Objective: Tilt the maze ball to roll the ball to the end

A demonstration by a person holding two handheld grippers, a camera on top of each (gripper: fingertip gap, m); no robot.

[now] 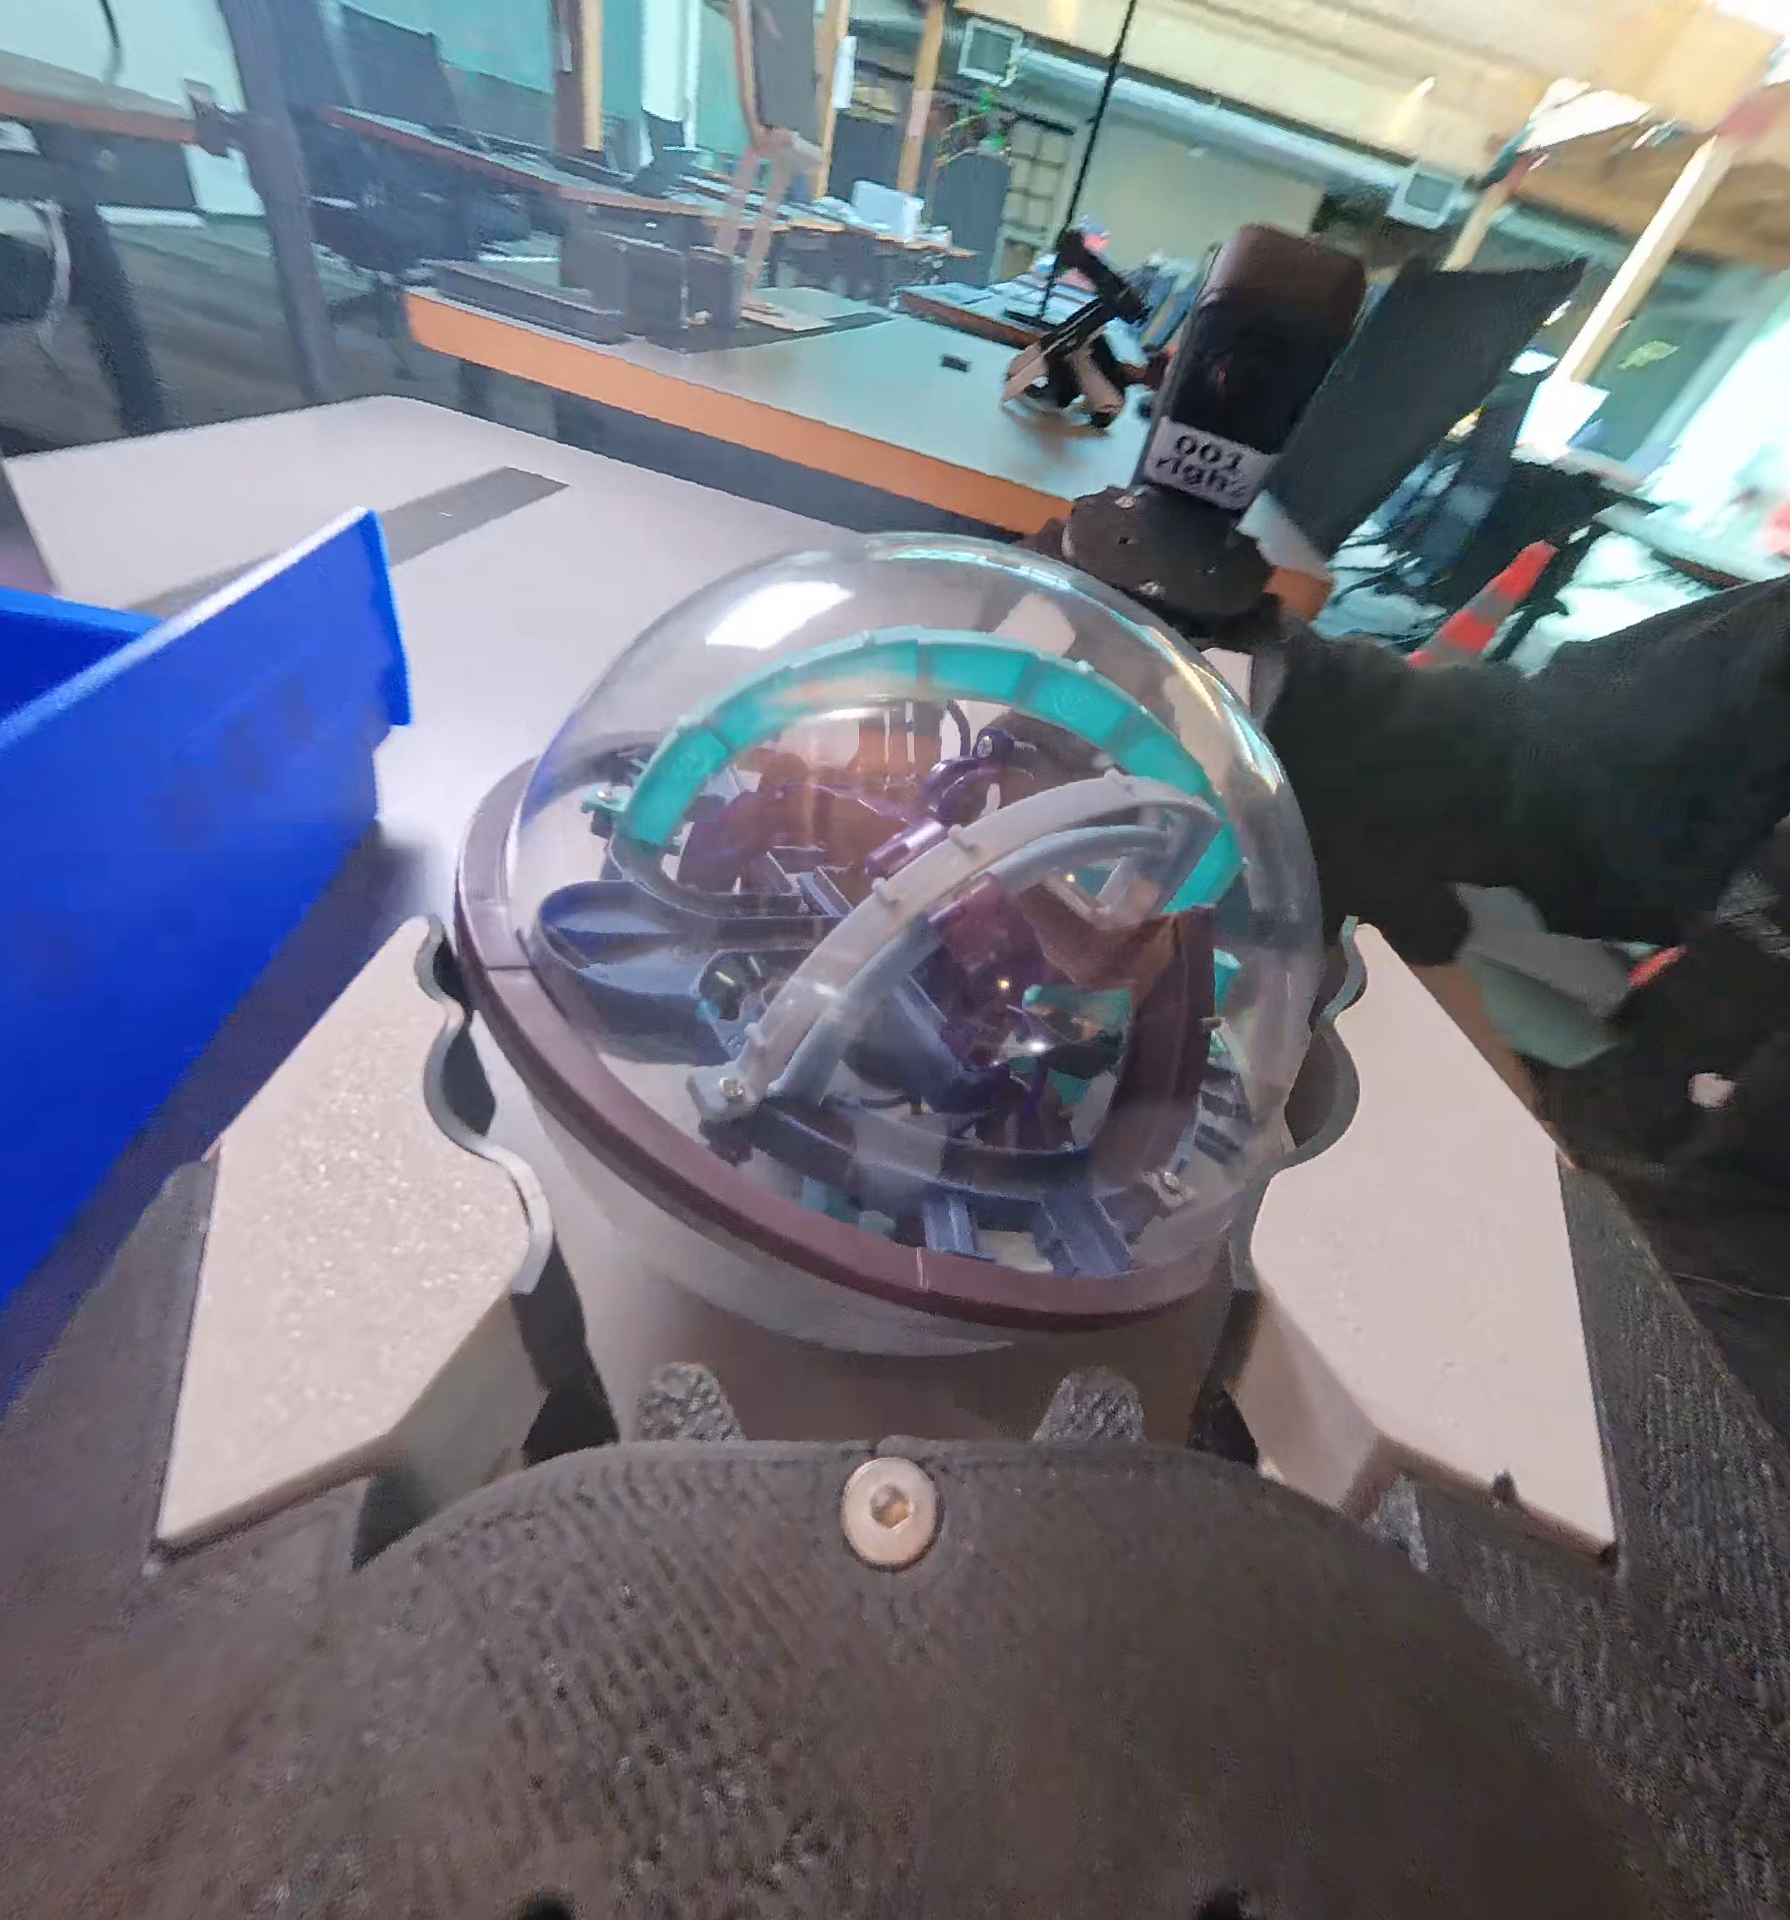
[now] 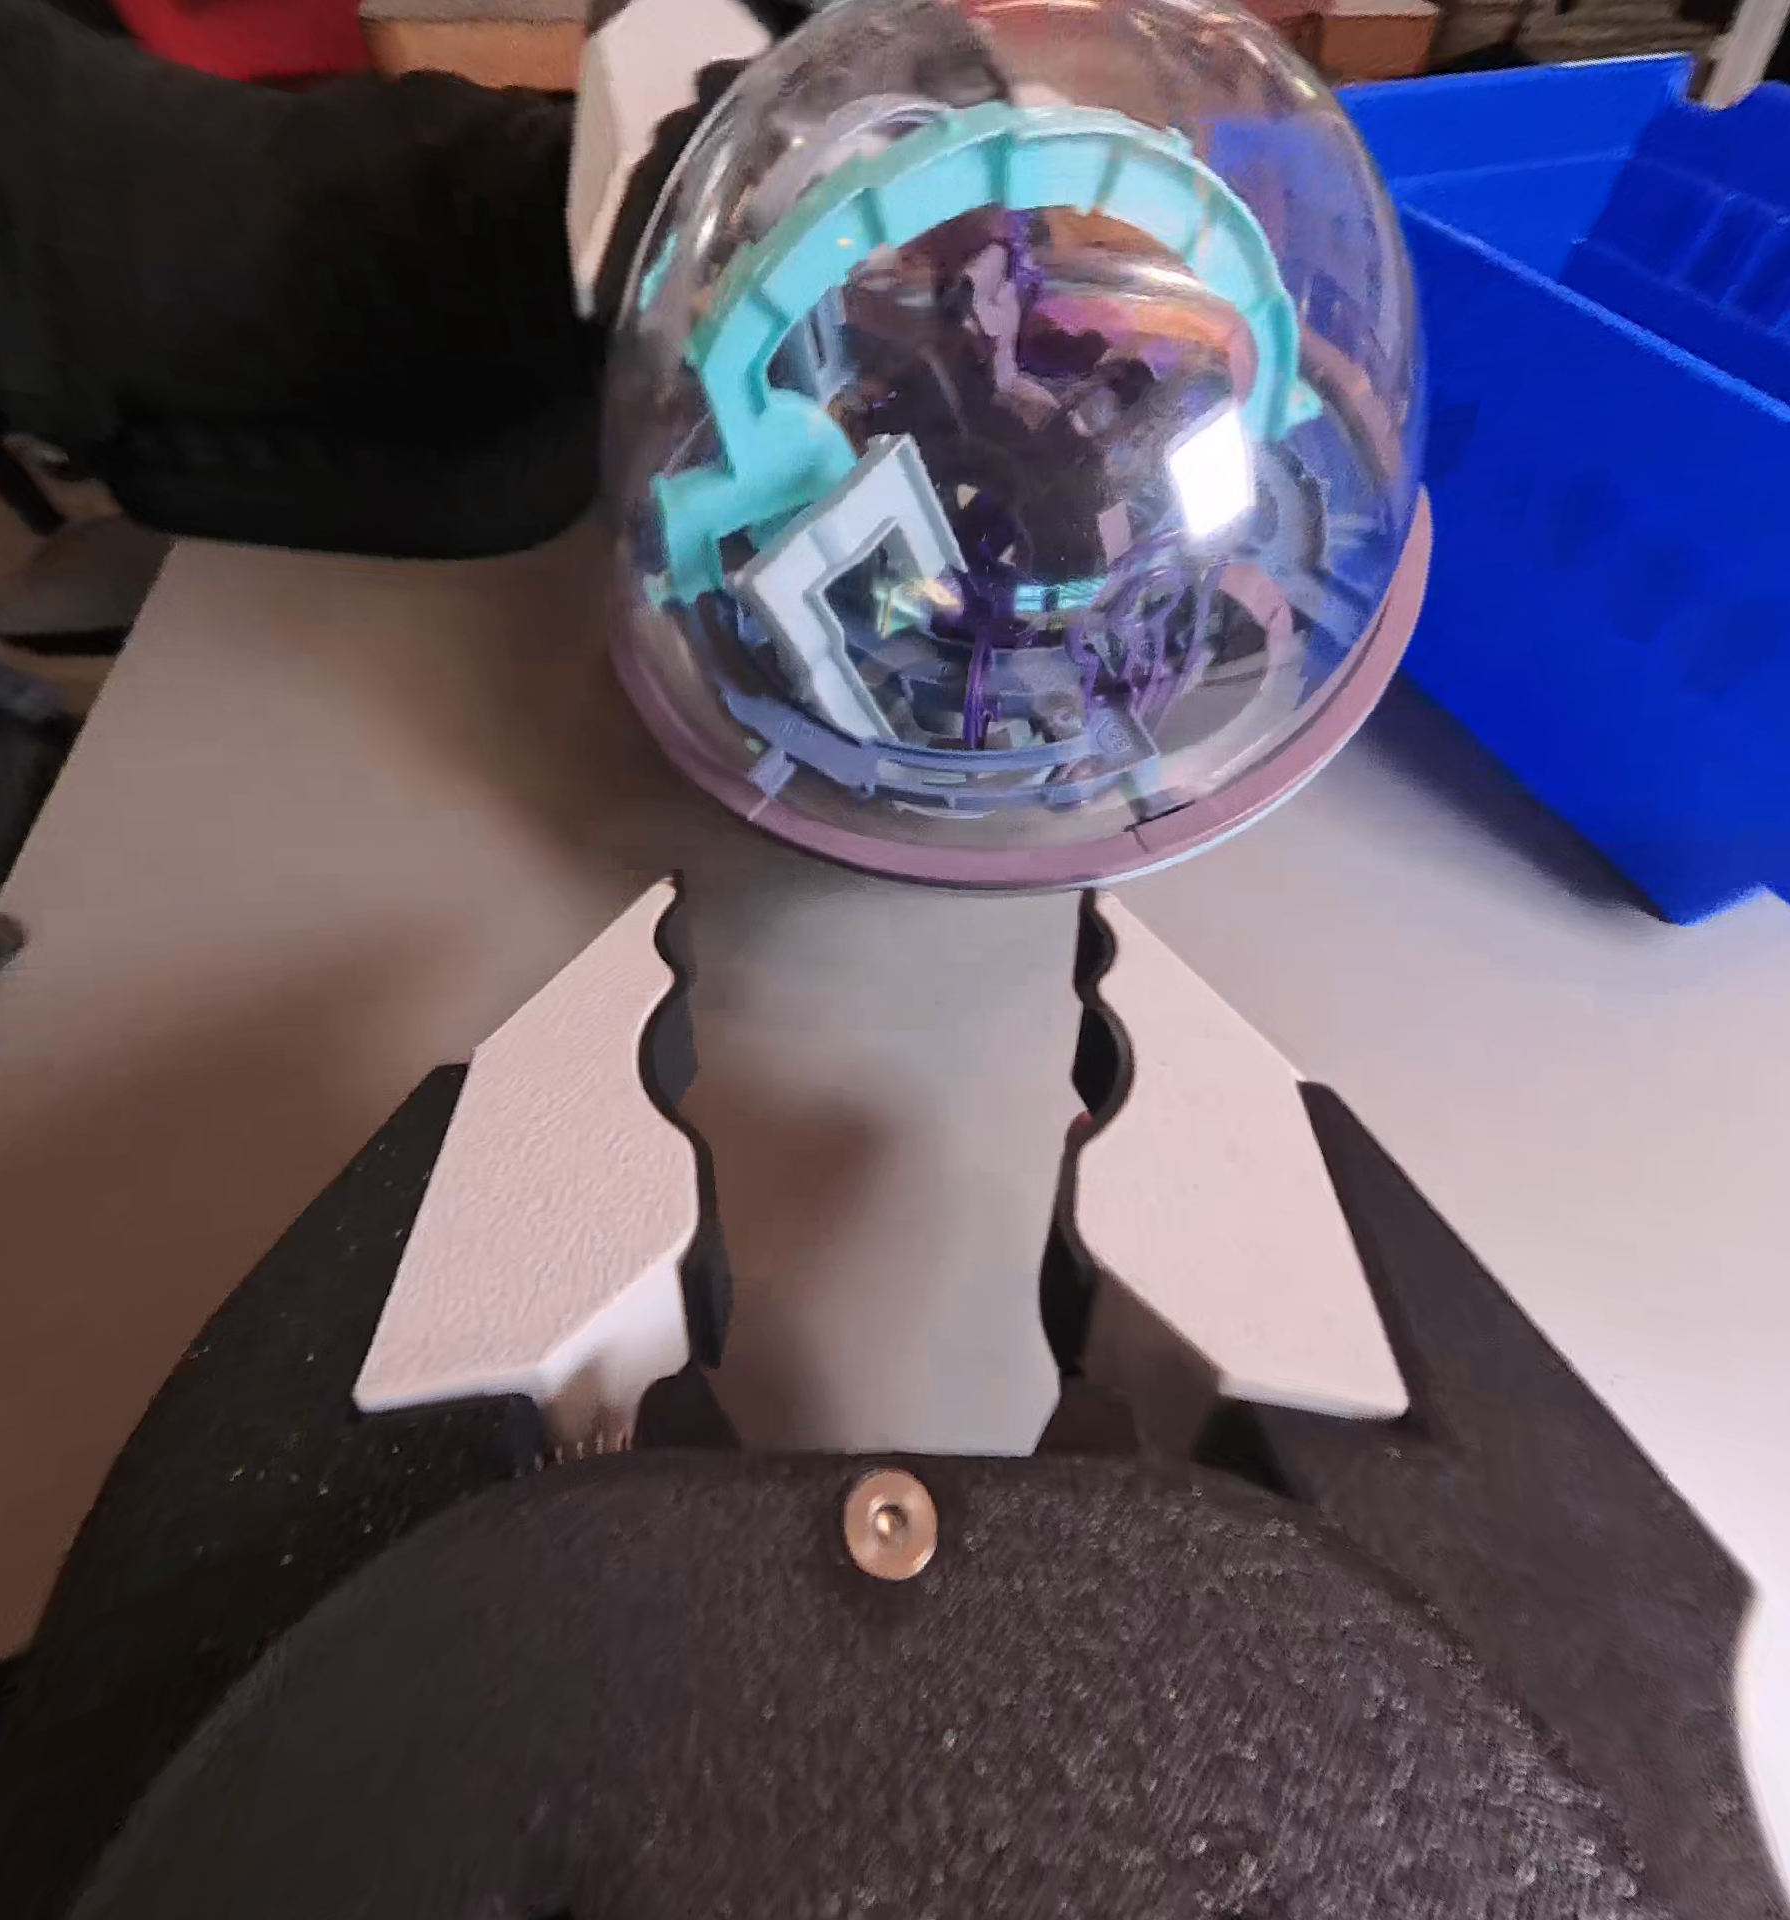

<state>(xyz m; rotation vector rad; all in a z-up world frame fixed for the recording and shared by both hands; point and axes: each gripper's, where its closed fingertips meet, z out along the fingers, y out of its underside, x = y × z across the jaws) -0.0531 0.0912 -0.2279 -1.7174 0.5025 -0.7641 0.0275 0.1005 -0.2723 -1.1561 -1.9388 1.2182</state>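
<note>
1 left tool (image 1: pixel 891 966) clamps the maze ball (image 1: pixel 901 935) beside a blue bin (image 1: pixel 143 831); right tool (image 2: pixel 875 904) gapes bare.

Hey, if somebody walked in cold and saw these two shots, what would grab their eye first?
The clear-domed maze ball with its teal track, sitting between the left gripper's wide-spread jaws. Next, the bright blue bin right beside it. The right gripper sits just short of the ball, jaws apart with only table between them.
</note>
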